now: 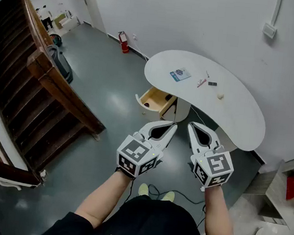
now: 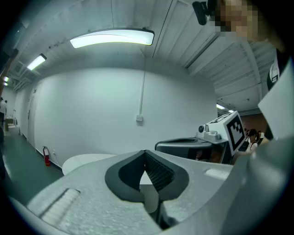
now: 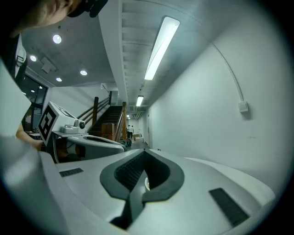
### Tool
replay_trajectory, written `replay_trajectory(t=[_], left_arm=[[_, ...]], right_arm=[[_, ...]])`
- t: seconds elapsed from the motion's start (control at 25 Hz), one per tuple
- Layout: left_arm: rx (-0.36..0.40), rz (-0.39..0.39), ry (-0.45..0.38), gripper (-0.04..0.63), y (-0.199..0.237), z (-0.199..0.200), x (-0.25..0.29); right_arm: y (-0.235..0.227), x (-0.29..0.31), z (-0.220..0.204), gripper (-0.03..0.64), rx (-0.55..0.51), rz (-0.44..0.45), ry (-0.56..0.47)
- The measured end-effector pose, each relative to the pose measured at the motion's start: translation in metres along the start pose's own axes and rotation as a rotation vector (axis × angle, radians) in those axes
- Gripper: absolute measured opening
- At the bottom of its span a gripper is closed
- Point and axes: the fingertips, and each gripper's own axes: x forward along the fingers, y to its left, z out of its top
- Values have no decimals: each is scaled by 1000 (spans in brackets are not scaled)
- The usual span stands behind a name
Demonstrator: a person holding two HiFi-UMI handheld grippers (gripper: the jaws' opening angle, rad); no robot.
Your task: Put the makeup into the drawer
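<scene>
Seen from the head view, the person holds both grippers low in front of the body, side by side and pointing forward. The left gripper [image 1: 171,126] has its jaws pressed together with nothing between them, and the right gripper [image 1: 193,126] is clenched empty in the same way; each gripper's own view shows the ribbed pads meeting at the tips. The makeup lies well apart from both, beyond the jaw tips, on top of a white curved table [image 1: 241,119] that stands against a white wall. It is four small pieces. A flat blue and white packet [image 1: 180,74] sits furthest left. To its right is a thin pink stick [image 1: 202,83], with a small dark piece [image 1: 212,83] just beside it. A small pale round piece [image 1: 220,96] lies a little nearer the person. Under the table's left end a light wooden drawer [image 1: 156,101] stands pulled open, between the left gripper and the packet, with a small dark thing [image 1: 146,105] inside it. A dark wooden staircase [image 1: 41,82] runs along the left, and a red fire extinguisher [image 1: 124,42] stands on the grey floor by the far wall.
</scene>
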Motion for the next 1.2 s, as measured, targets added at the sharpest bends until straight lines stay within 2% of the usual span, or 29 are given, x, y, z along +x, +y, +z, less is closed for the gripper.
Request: replay_trajectory(t=[0.28,0.6,1.04,1.2], left_arm=[[-7,-2,5,9,-6,-3,0],[1,26,9,9,-3,0,6],[-11,78,23,9,-18,-7,27],[-31,93,48,9,-18,-15,28]], right_arm=[[1,-5,-3,14,0,1,6],[-16,-16,6,15,67,11,-36],[-50,-39,-10,15,145,22,-43],[-48,-35,-21,15,172,41,-22]])
